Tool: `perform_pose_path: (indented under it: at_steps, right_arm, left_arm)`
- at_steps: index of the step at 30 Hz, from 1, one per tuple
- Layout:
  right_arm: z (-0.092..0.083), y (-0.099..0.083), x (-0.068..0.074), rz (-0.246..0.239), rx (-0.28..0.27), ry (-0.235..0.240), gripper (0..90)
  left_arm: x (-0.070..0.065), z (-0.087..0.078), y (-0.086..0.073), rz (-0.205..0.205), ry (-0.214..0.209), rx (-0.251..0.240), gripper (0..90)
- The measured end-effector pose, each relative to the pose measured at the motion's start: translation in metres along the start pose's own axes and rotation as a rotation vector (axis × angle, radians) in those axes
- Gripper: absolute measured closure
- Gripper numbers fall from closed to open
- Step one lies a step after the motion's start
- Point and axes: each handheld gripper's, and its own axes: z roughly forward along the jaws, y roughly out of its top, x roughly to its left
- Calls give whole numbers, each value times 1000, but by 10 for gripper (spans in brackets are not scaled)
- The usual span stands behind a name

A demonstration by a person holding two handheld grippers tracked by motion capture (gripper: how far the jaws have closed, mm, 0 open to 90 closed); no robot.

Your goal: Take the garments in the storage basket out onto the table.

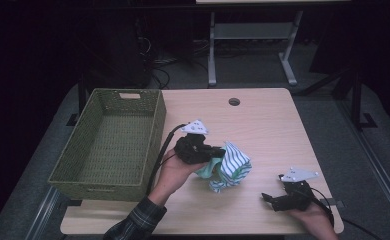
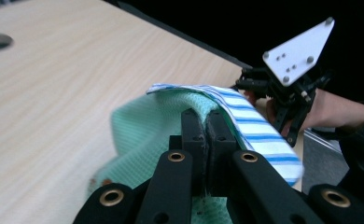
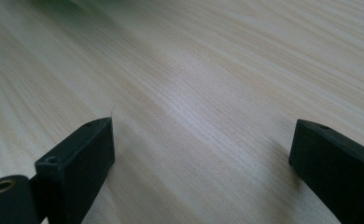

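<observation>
1. Woven green basket [image 1: 108, 142] is sitting at the counter's [image 1: 263, 125] left edge, likely waiting to take the cloth
2. Left hand-held gripper [image 1: 218, 161] is pinching the striped cloth [image 1: 230, 167] at mid-counter, jaws clamped on a fold, the rest hanging bunched and hard to read
3. Right hand-held gripper [image 1: 270, 198] is resting near the front right, jaws spread wide, holding nothing

My matt black plastic jaws pinch a soft mint-green waffle-knit cloth [image 2: 143, 135] with blue-striped white fabric; the pale wood-grain table [image 3: 208, 70] looks smooth; the olive-green woven basket [image 1: 110, 142] looks rough.
</observation>
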Motion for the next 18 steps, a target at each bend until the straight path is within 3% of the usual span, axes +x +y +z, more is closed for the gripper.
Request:
perform_pose_path:
  at_steps: [5,18]
  right_arm:
    - [0,0,0,-1,0,0,62]
    - [0,0,0,0,0,0,62]
  left_arm:
    - [1,16,-9,-16,-32,45,880]
    - [5,53,-34,-48,-57,121,878]
